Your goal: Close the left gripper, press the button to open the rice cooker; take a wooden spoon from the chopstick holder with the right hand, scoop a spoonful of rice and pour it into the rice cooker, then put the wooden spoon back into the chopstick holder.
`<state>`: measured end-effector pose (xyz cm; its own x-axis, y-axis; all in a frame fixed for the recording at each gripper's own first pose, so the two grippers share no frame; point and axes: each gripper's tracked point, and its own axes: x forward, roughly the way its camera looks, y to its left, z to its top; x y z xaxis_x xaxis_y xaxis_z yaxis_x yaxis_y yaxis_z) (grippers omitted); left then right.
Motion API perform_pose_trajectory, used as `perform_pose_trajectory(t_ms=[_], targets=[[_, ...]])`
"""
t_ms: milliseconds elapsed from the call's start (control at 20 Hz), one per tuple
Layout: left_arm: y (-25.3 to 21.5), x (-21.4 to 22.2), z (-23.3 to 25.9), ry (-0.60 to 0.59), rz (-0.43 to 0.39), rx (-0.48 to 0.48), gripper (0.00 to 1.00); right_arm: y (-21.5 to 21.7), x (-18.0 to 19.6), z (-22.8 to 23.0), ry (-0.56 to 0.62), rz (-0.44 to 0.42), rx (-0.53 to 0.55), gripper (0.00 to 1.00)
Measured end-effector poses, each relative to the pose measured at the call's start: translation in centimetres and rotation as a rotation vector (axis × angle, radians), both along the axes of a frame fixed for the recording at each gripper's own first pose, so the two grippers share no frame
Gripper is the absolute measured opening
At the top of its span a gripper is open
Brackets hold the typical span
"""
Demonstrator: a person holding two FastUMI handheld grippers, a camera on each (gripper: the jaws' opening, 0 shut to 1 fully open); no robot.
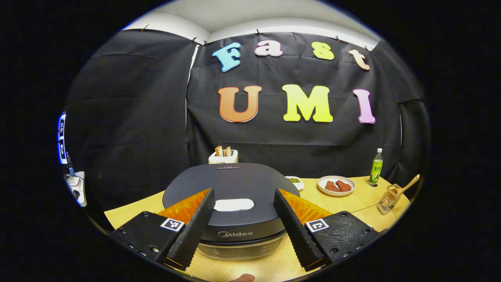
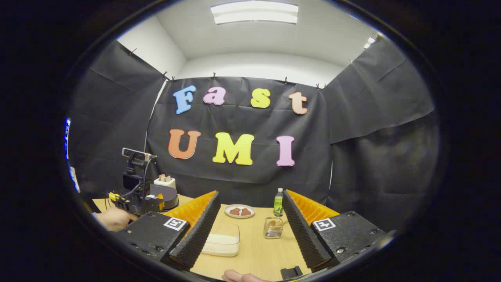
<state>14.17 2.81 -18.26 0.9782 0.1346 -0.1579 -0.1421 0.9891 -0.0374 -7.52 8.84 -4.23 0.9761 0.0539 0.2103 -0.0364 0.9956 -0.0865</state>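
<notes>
Left gripper view: rice cooker [image 1: 231, 196] lid down, left gripper [image 1: 243, 221] spread wide over it, grasping nothing.
Right of the cooker sit a meat plate [image 1: 336, 185], a green bottle [image 1: 376, 167], then the chopstick holder [image 1: 387, 199] with the wooden spoon [image 1: 405, 185] inside. Right gripper view: right gripper [image 2: 250, 231] gaping too, a rice container [image 2: 222, 243] between its fingers.

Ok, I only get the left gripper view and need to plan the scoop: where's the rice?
Observer: In a clear box on the table, in front of the right tongs.
Operator: Are those tongs open?
Observer: Yes, wide open, holding nothing.
Operator: How does the holder sit from there?
Observer: The holder stands right of the box, apart from it, with the spoon in it.
</notes>
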Motion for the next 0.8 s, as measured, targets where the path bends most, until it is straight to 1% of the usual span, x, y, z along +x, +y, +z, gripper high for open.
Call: perform_pose_trajectory(t_ms=[100,150,300,350,400,500,650,800], targets=[[0.0,-0.1,-0.1,0.006,-0.011,-0.011,1.00,-0.5,-0.1,0.1,0.000,-0.004,0.019,1.00],[-0.2,-0.2,-0.1,0.008,-0.022,-0.014,0.98,-0.8,0.0,0.0,0.002,-0.007,0.027,1.00],[-0.2,-0.3,0.2,0.012,-0.065,-0.001,0.98,-1.3,0.2,0.5,0.003,-0.014,0.046,1.00],[-0.2,-0.2,0.2,0.019,-0.079,0.011,1.00,-1.6,0.3,0.4,0.004,-0.017,0.055,1.00],[-0.1,-0.4,0.3,0.022,-0.087,0.018,0.97,-1.8,0.5,0.4,0.005,-0.021,0.063,1.00],[0.3,-0.8,0.4,0.055,-0.094,0.033,0.97,-2.2,0.7,0.3,0.011,-0.030,0.073,1.00],[1.1,-2.1,1.2,0.094,-0.086,-0.020,0.96,-2.4,0.9,0.0,0.016,-0.036,0.068,1.00],[1.8,-3.8,3.6,0.074,-0.074,-0.055,0.96,-2.8,1.0,0.0,0.013,-0.048,0.074,1.00]])
